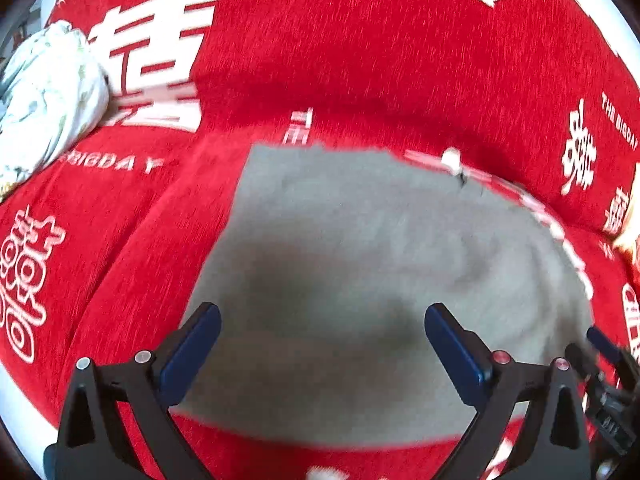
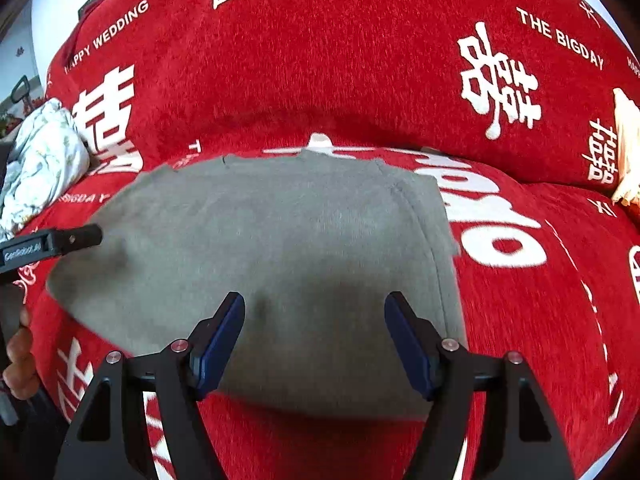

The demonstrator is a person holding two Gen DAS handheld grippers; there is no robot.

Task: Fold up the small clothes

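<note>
Grey garment (image 2: 260,248) lay flat on the red sofa cover (image 2: 320,80), already looking squared up, likely folded at least once; a seam ran down its right side. Left gripper (image 1: 322,344) hovered over its near half, fingers spread wide, nothing held. Right gripper (image 2: 314,336) hovered over the near edge too, fingers spread, empty. Neither clearly touched the cloth. Crumpled pale cloth (image 2: 40,160) sat far left, well apart. Judged step: between folds, lining up for a grab. Next move probably calls for both grippers pinching the near edge or corners, then carrying it over to the far edge evenly.
</note>
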